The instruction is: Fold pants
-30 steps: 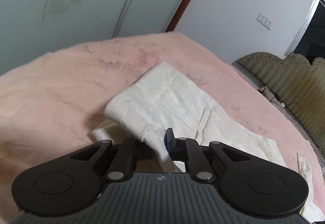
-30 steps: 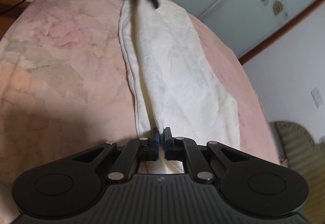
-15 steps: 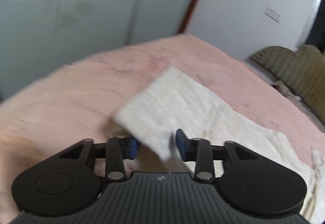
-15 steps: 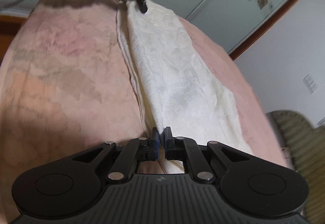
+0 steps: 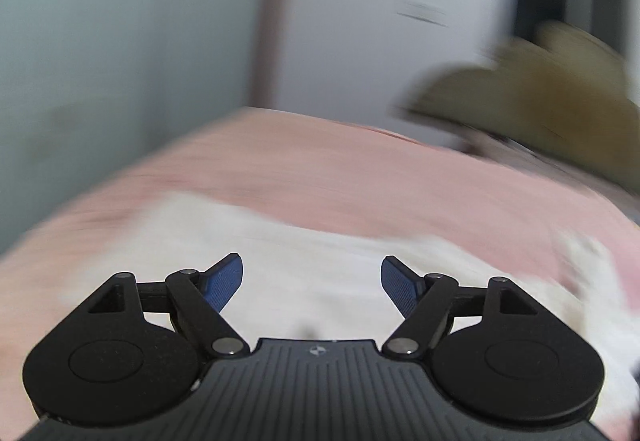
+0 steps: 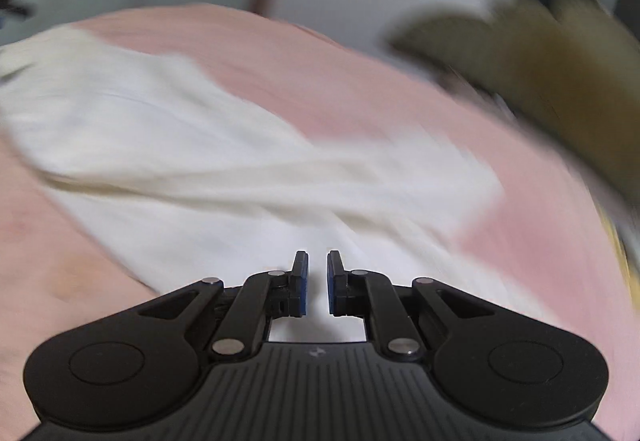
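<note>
Both wrist views smeared by fast motion; detail poor.

Left claw (image 5: 312, 281): jaws opening, blue pads spread wide, nothing between them. A second ago clamped on a raised corner of the white pants (image 5: 320, 253); half a second ago half-parted with that corner slipping free. Cloth now lying flat on the pink bedspread (image 5: 340, 177), just beyond the pads, untouched by them.

Right claw (image 6: 317, 283): jaws nearly together, a narrow gap showing, beginning to part. Pinched on the near hem a second ago; now white fabric visible behind and below the gap, none seen caught between the pads. Grip judged released or releasing.

Pants (image 6: 200, 161): spread from far left to near right across the bedspread (image 6: 360, 77) in the right view, a soft ridge running along the length where one layer overlies another. Olive headboard (image 6: 540, 61) at far right, blurred.

Reading: both corners dropped at nearly the same time, so one fold likely just laid down. Pants appear long and narrow, still needing a crosswise fold. Next likely need: fresh grips at one end. Risk: top layer shifting as claws pull away.
</note>
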`<action>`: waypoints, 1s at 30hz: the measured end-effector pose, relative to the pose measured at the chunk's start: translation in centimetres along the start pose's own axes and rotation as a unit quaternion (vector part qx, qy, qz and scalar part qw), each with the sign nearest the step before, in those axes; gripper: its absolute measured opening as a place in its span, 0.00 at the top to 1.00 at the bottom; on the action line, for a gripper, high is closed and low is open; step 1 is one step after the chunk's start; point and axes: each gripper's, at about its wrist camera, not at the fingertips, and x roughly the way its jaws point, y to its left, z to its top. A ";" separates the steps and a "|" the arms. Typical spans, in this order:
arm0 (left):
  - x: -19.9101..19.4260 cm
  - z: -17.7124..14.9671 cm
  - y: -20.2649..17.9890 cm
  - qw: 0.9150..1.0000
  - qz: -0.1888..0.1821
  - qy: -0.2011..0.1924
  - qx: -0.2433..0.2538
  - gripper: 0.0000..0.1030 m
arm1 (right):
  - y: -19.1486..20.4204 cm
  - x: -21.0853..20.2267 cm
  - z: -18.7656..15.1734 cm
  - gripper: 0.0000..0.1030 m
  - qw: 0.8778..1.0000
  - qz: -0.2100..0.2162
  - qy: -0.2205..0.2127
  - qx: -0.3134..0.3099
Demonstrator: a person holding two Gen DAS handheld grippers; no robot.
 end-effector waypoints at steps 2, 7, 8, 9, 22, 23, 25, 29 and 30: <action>1.6 -0.5 -3.8 0.996 -0.080 0.035 0.035 0.23 | -1.6 -0.2 -1.7 0.91 0.999 0.007 0.021 0.033; 5.7 -2.3 -11.2 0.967 -0.216 0.110 0.077 0.23 | -3.2 -2.4 -3.0 0.91 0.995 0.033 0.005 0.097; 6.3 -2.6 -12.5 0.964 -0.225 0.114 0.088 0.23 | -3.6 -2.6 -2.6 0.91 0.994 0.030 -0.006 0.109; 6.9 -3.0 -13.7 0.961 -0.230 0.117 0.099 0.23 | -3.9 -2.7 -2.1 0.91 0.992 0.025 -0.017 0.121; 7.7 -8.2 -19.6 0.950 -0.221 0.067 0.211 0.20 | -4.8 11.4 15.3 0.57 0.992 0.016 -0.048 0.117; 7.9 -8.2 -19.5 0.949 -0.226 0.071 0.207 0.19 | -4.7 13.1 16.3 0.57 0.993 0.006 -0.036 0.114; 8.2 -8.1 -19.3 0.949 -0.235 0.077 0.197 0.17 | -4.8 16.7 17.8 0.57 0.993 -0.018 -0.004 0.117; 8.5 -8.2 -19.0 0.947 -0.245 0.080 0.191 0.15 | -6.4 22.6 19.0 0.50 0.981 -0.043 0.057 0.180; 8.4 -8.2 -18.9 0.947 -0.245 0.079 0.191 0.15 | -6.8 23.5 19.1 0.43 0.978 -0.043 0.064 0.194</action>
